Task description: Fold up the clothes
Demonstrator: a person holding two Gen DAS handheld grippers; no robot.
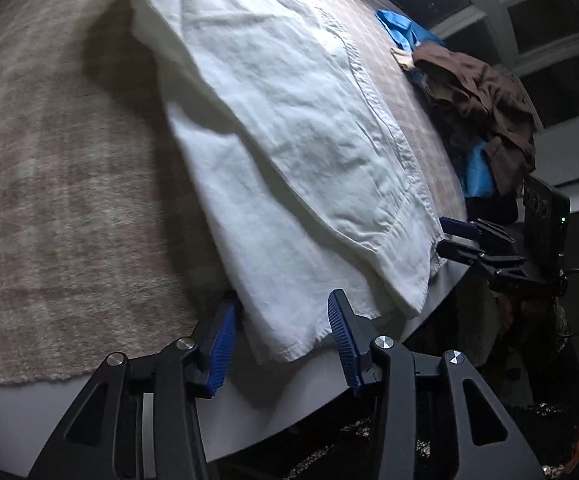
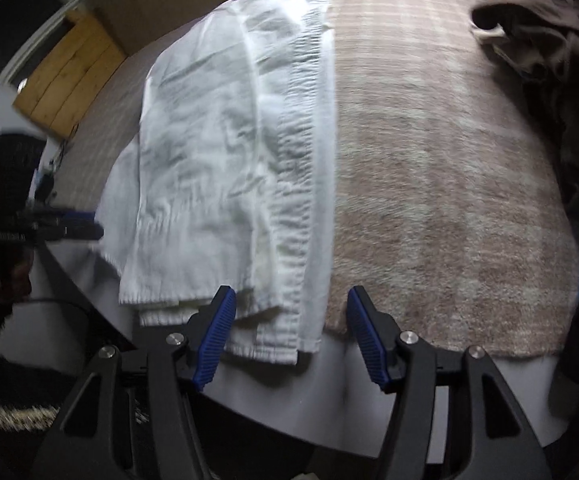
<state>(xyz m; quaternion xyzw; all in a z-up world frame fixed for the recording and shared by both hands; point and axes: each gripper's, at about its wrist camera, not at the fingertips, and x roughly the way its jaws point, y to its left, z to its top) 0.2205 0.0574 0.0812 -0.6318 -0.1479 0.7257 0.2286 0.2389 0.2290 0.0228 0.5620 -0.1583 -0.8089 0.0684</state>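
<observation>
Two grippers, left (image 1: 285, 332) and right (image 2: 291, 320), agape, unpinched, astride white garment (image 1: 289, 128) hems; blue cloth (image 1: 403, 30) only leftward.

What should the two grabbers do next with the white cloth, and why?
Probably reach in and pinch the near hem of the white garment. The left gripper and right gripper both stand open at that edge, their pads pressing nothing, and the cloth lies long and only folded lengthwise on the beige blanket, so a fold away from the edge seems due.
</observation>
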